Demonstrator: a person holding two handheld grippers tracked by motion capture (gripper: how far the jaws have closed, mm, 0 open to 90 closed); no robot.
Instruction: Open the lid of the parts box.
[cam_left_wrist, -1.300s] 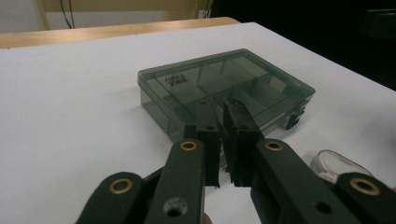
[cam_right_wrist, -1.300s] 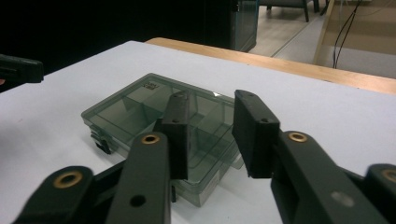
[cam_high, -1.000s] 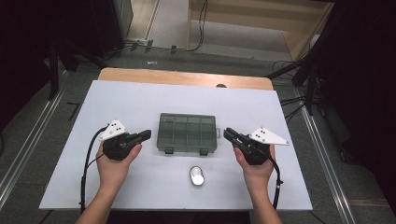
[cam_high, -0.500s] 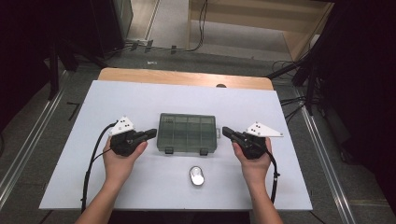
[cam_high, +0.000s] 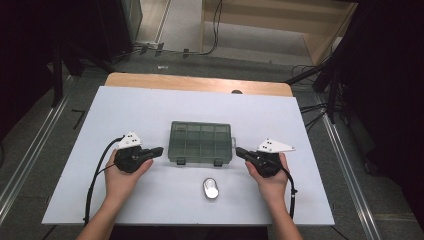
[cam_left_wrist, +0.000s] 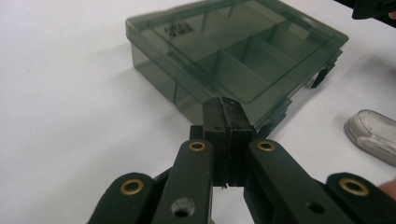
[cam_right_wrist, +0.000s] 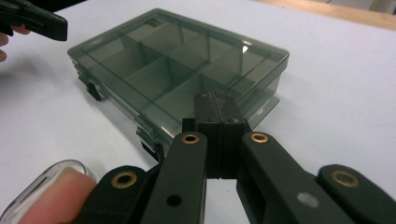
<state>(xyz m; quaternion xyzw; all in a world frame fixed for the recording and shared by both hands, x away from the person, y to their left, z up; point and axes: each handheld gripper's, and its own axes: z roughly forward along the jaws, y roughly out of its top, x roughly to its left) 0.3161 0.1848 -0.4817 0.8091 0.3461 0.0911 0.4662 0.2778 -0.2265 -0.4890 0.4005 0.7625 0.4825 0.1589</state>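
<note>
A dark see-through compartment box (cam_high: 201, 142) with its lid down lies at the table's middle, two latches on its near side. My left gripper (cam_high: 159, 150) sits just left of the box, shut with nothing between its pads, tips close to the box's near left corner (cam_left_wrist: 224, 105). At the box's right my right gripper (cam_high: 238, 151) is also shut and empty, its tips by the near right corner (cam_right_wrist: 215, 100). The box (cam_left_wrist: 233, 56) has several dividers (cam_right_wrist: 173, 65) inside.
A small clear oval case (cam_high: 210, 188) lies in front of the box, between the two hands, also seen as a clear case (cam_left_wrist: 373, 135) beside the left gripper. The white table top (cam_high: 150, 107) ends at a wooden strip (cam_high: 200, 83) at the back.
Both hands have come inward toward the box. The right gripper has also sunk nearer the table.
</note>
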